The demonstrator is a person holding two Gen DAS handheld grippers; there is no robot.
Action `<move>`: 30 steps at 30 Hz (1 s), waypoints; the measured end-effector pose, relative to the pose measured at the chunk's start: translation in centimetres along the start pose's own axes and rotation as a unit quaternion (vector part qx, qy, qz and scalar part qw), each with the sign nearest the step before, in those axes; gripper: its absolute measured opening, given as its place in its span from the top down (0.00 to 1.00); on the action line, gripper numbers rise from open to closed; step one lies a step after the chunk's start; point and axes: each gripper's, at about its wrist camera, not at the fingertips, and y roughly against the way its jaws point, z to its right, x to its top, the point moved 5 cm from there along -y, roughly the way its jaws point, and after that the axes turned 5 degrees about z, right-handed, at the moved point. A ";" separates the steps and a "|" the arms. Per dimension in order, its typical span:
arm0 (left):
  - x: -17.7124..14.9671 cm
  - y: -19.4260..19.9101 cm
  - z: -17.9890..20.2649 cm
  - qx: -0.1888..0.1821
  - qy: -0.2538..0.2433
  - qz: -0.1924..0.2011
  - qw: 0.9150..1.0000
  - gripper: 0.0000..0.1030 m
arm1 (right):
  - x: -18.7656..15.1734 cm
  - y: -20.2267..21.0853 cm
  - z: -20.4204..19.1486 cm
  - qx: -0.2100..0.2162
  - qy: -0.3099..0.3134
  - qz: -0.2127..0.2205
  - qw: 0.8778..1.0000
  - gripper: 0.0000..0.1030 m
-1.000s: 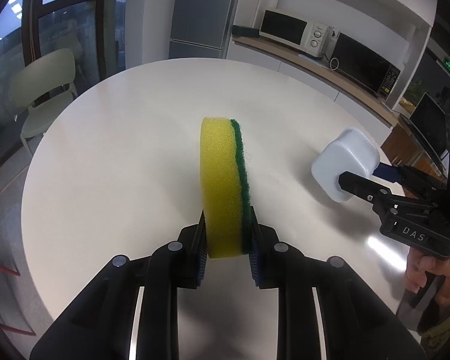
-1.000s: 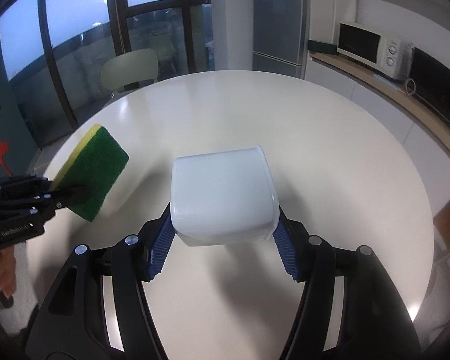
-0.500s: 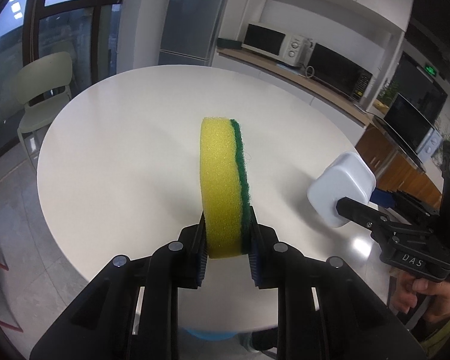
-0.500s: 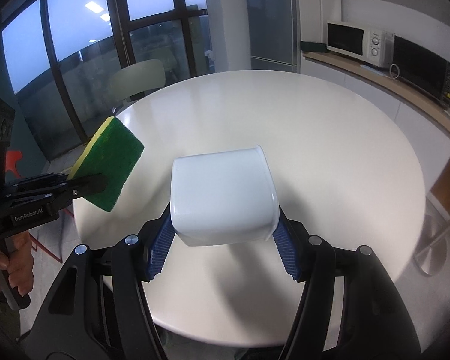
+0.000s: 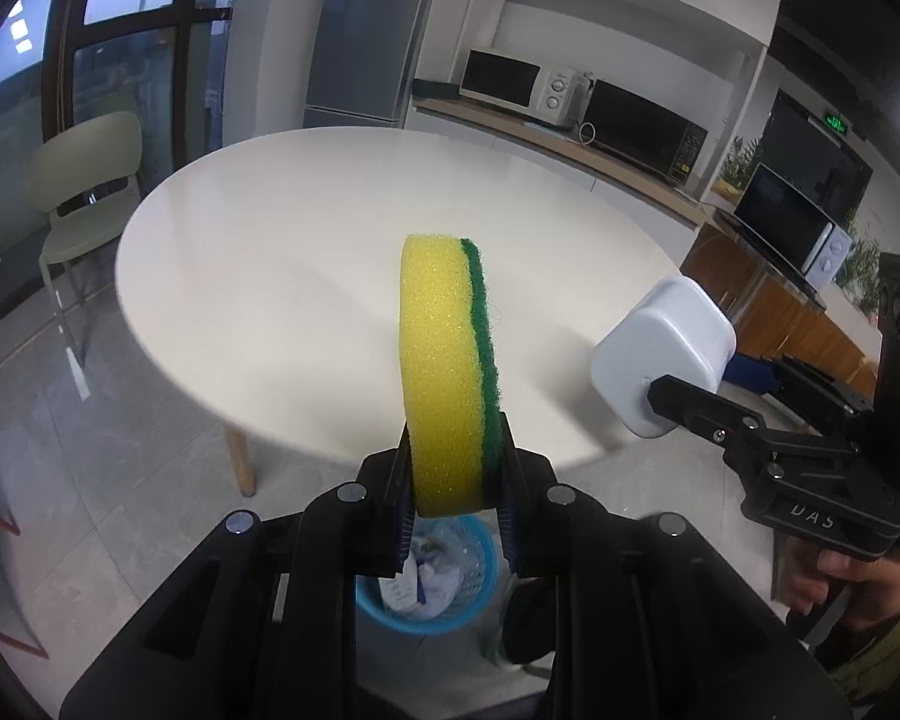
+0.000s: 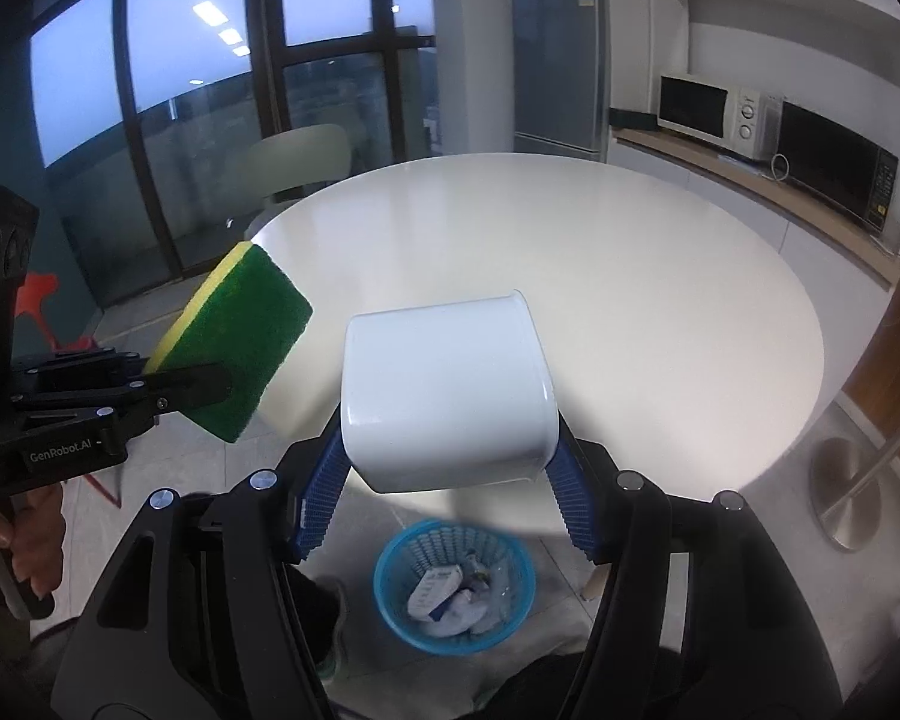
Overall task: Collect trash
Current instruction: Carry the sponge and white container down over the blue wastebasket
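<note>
Both tongs have drawn back off the round table (image 6: 660,276), pinching sponge (image 5: 447,372) and tub (image 6: 444,396) over the bin (image 6: 390,570).

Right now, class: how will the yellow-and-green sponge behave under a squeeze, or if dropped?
The sponge probably compresses easily; its porous foam looks soft where the left gripper pinches it. It is likely light, standing upright from a grip at its base. Dropped, it should land softly, not break.

both grippers pulled back off table (image 5: 330,252) | blue bin (image 6: 453,585) w/ trash now in view below
</note>
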 end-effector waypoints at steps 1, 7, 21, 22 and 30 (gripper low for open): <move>-0.5 0.4 0.0 0.003 -0.001 -0.001 1.000 0.79 | -0.4 0.4 -0.2 0.002 -0.001 -0.001 1.000 0.44; -3.7 1.6 0.5 -0.005 -0.013 -0.021 1.000 0.79 | -3.3 1.7 -0.8 0.008 -0.010 -0.018 1.000 0.44; -9.9 -0.1 0.7 -0.015 -0.028 -0.086 0.996 0.79 | -10.6 0.9 0.1 0.014 -0.035 -0.091 0.995 0.44; -10.2 -0.7 0.4 -0.015 -0.021 -0.094 0.995 0.79 | -11.0 0.6 0.1 0.015 -0.037 -0.097 0.994 0.44; -12.5 -4.3 -1.2 -0.006 0.005 -0.122 0.993 0.79 | -15.6 -4.5 1.1 0.008 -0.067 -0.156 0.985 0.44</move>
